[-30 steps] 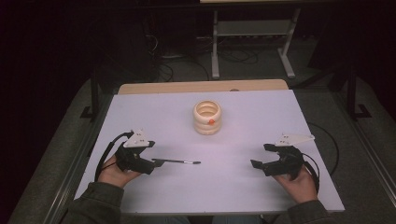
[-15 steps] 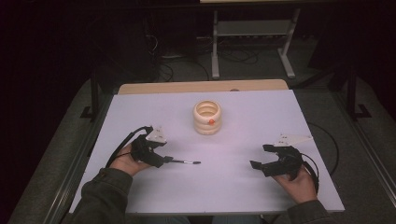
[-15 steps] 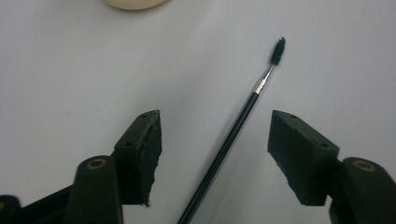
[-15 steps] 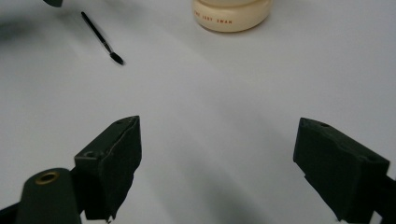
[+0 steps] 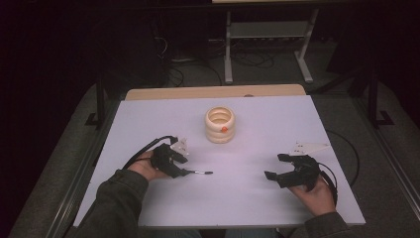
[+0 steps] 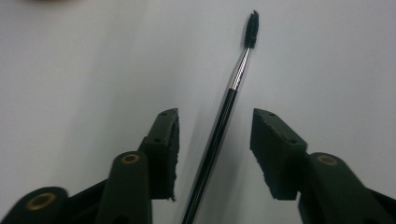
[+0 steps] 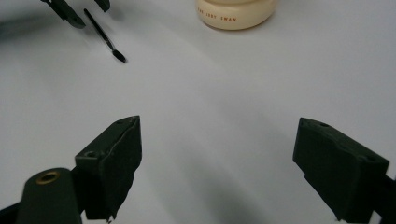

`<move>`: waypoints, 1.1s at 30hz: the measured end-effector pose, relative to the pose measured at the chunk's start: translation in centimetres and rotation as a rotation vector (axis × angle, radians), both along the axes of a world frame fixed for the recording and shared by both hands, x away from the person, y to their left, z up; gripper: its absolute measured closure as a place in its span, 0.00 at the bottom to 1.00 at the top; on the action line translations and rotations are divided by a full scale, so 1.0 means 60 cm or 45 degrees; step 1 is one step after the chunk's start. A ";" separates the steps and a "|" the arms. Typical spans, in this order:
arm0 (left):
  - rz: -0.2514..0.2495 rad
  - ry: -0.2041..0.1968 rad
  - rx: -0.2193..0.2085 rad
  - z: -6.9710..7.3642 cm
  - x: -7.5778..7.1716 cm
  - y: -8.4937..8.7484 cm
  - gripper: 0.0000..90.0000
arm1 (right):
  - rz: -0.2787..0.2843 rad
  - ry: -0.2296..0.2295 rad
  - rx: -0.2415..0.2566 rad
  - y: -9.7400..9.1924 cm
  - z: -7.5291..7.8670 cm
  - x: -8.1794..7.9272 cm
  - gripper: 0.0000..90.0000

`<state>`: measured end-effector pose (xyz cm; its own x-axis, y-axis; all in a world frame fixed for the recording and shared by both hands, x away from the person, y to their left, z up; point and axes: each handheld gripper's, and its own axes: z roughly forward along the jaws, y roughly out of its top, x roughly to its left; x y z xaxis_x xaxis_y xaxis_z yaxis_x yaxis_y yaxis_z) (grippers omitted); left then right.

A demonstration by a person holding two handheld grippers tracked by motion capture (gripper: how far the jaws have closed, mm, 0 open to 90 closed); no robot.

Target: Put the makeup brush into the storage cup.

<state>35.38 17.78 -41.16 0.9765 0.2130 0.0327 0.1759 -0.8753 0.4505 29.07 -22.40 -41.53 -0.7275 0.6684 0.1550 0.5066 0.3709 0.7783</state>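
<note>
Grasp step: left tongs (image 6: 215, 140) have just been closing around the brush (image 6: 224, 116) handle, pads not yet touching. Brush lies flat on the surface (image 5: 257, 198), near-left of the cream pot (image 5: 220, 124). Right tongs (image 7: 219, 168) wide, empty. Next: close fully, lift.

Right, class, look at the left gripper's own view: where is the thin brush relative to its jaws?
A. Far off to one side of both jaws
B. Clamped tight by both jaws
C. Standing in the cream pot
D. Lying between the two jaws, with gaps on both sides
D: the brush lies on the table between the left gripper's jaws, which have just been closing, with a gap either side.
</note>
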 end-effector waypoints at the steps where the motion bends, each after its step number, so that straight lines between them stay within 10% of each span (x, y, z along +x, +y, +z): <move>1: -0.001 0.022 0.004 -0.004 0.003 -0.002 0.66 | 0.000 -0.001 0.001 0.001 -0.001 0.001 0.16; 12: -0.055 0.073 0.107 -0.013 0.012 -0.017 0.83 | 0.007 0.001 0.002 0.005 -0.002 0.005 0.18; 20: -0.206 0.039 0.294 -0.007 0.008 -0.051 0.94 | 0.018 -0.012 -0.010 0.007 -0.001 0.005 0.19; 33: -0.143 0.103 0.311 -0.004 0.017 -0.053 0.96 | 0.021 -0.009 -0.007 0.008 -0.003 0.007 0.19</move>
